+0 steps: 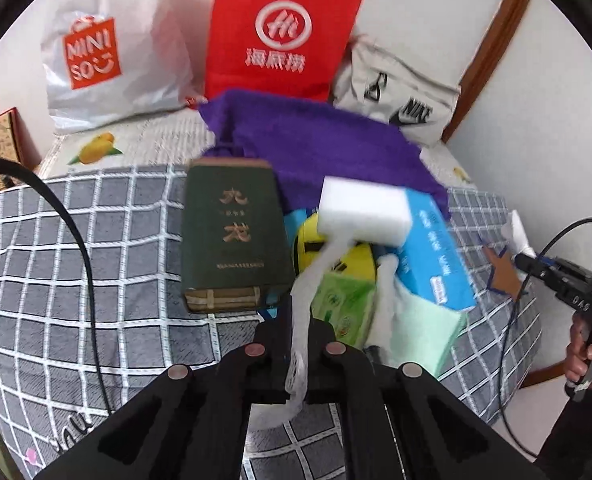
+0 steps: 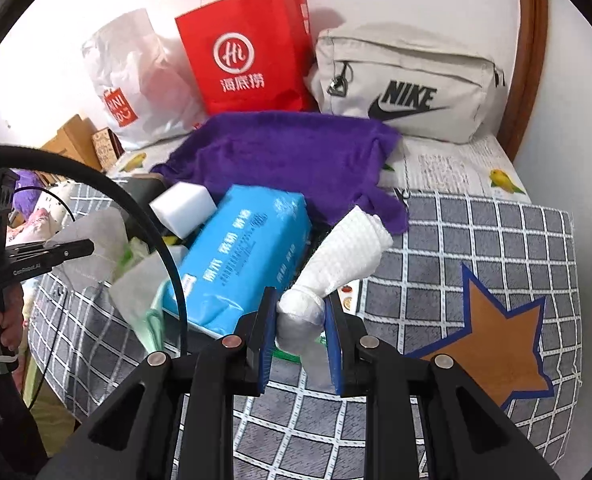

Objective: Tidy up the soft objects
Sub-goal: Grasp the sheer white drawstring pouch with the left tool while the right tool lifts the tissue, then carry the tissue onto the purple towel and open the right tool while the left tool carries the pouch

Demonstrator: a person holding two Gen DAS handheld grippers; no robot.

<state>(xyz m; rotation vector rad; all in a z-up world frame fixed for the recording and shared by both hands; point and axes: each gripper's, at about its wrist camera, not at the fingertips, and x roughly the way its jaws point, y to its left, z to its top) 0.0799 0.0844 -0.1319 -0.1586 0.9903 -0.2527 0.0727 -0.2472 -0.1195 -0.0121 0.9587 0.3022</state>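
Left gripper point(image 1: 298, 344): angled steeply down over the grey checked quilt point(image 1: 95, 280), fingers clenched on a thin white textured cloth point(image 1: 302, 320) that trails up toward the heap of soft goods just beyond. Right gripper point(image 2: 300, 320): likewise pitched downward, fingers grasping the bunched end of a white waffle-weave cloth point(image 2: 336, 256) that fans out far-right. Heap: glossy blue tissue pack point(image 2: 239, 256), white foam block point(image 1: 366, 210), fuzzy purple towel point(image 2: 287, 156) behind.
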